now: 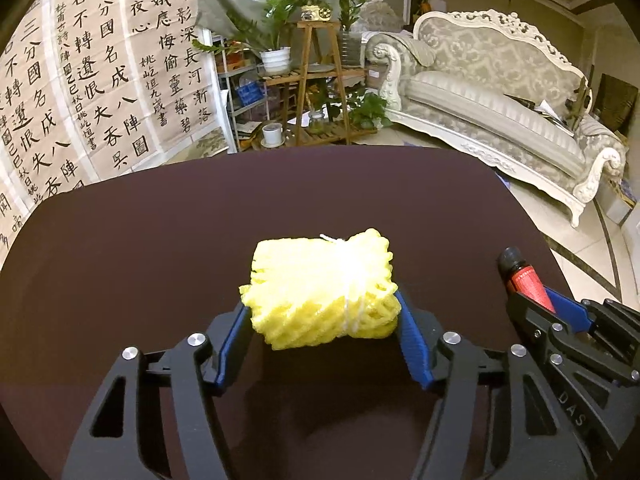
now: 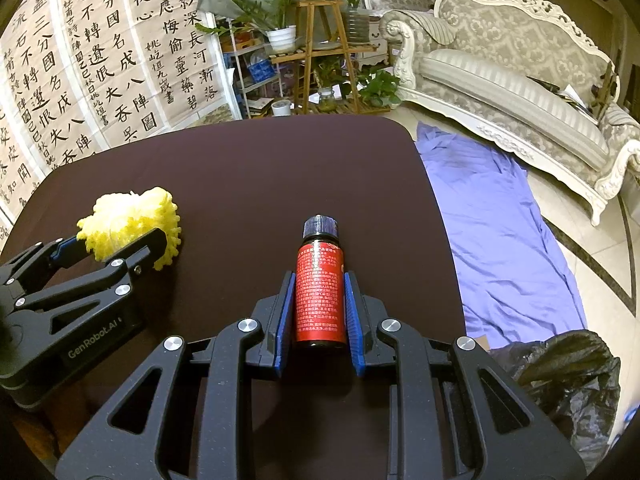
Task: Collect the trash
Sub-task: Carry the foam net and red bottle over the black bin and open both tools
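- Looking down the left wrist view: left gripper [image 1: 324,322] straddles a yellow foam fruit net [image 1: 322,290], a bundle tied round the middle with white string, lying on the dark brown table [image 1: 140,240]. Both blue pads [image 1: 412,332] sit against the bundle's sides; I read this as a grip just made, with little squeeze on the foam.
- Same view, far right: the right gripper [image 1: 536,294] shows side-on with the small brown bottle [image 1: 524,276], red label and black cap, sticking out between its fingers.
- Judgement for this step: foam compresses and springs back, so squeeze until the mesh visibly dents before lifting, and lift straight up so the tied end does not drag.
- Right wrist view: right gripper [image 2: 320,312] is clamped on the small brown bottle [image 2: 320,296], pads on the label, cap pointing away, base near the finger roots. Hold looks centred and firm.
- Same view, left: left gripper [image 2: 128,248] has the yellow foam fruit net [image 2: 128,216] between its fingers near the table's left edge.
- Black trash bag [image 2: 568,380] lies on the floor off the table's right side, beside a purple cloth [image 2: 492,220]. Likely drop point; the mouth is not visible, so find the opening before releasing the bottle.
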`<state>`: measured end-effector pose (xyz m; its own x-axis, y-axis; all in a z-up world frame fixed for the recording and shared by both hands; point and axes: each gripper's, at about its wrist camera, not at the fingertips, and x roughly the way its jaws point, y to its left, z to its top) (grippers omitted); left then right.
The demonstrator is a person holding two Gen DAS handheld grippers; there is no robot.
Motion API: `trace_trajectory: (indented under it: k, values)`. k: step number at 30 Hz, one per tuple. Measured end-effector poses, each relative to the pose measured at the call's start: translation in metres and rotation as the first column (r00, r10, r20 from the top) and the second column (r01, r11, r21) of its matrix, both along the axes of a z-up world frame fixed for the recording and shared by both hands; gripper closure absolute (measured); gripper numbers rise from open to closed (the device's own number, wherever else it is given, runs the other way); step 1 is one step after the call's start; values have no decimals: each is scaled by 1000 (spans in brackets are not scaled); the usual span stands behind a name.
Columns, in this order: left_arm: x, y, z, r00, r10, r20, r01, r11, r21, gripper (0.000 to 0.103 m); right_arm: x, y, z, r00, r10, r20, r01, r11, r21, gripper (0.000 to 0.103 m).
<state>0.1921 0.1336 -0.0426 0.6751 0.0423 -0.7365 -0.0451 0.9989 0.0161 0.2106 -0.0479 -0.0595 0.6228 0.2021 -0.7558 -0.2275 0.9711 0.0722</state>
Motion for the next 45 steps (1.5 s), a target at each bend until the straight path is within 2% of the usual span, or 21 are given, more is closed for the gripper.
trace_trajectory:
  k: [10,26,37,45]
  values:
    - [-25,4,7,1000,0,23,0,1000,7,42,-14,4,-1,1000,11,3,-11,1000,-17,80]
    - [-87,-6,19,997,5,71,-7,1000,28,42,-81,-4,-2,1000,19,16,-19,1000,-24,80]
    - [-125,-28,25,994,-23,103,21,999,25,42,-134,-27,12,998,-5,68,6,1000,-12,80]
    - [-138,-58,36,987,-67,145,64,998,24,42,-158,-70,27,990,-85,112,85,996,2,80]
